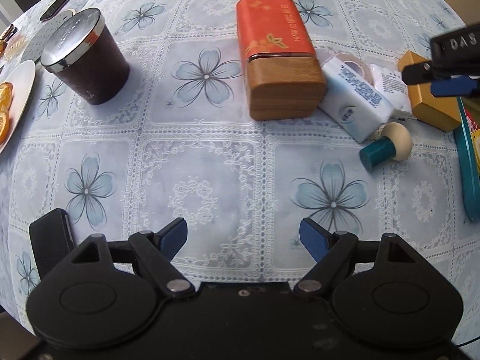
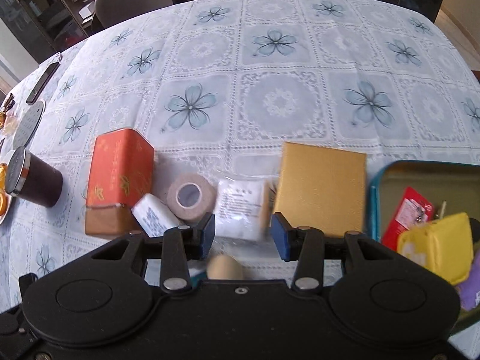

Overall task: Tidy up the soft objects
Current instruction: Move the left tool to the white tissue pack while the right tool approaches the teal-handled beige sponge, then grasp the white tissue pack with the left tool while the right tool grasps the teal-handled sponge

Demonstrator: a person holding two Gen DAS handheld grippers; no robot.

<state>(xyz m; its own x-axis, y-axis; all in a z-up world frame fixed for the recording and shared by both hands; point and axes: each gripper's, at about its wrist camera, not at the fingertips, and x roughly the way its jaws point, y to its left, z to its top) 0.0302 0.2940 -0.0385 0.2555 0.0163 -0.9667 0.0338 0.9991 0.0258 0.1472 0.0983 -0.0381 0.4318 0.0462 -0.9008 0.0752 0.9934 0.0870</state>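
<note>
My right gripper (image 2: 243,235) hangs open over a white gauze packet (image 2: 240,210), and its pads press on nothing. Left of the packet lie a beige bandage roll (image 2: 192,198) and a white tissue pack (image 2: 153,216). A beige sponge head (image 2: 225,267) peeks out under the gripper body. At the right an open teal tin (image 2: 420,163) holds a yellow pouch (image 2: 435,246), a red packet (image 2: 408,216) and something purple (image 2: 471,288). My left gripper (image 1: 243,237) is wide open above bare tablecloth. The right gripper (image 1: 426,79) shows in the left wrist view, over the gold box (image 1: 429,111).
An orange box with a wooden base (image 1: 276,54) lies mid-table beside the tissue pack (image 1: 354,96). A teal-handled sponge (image 1: 387,147) lies nearer. A dark lidded jar (image 1: 84,57), a plate with orange slices (image 1: 18,90) and a phone (image 1: 63,0) are at the left. Chairs stand behind the table.
</note>
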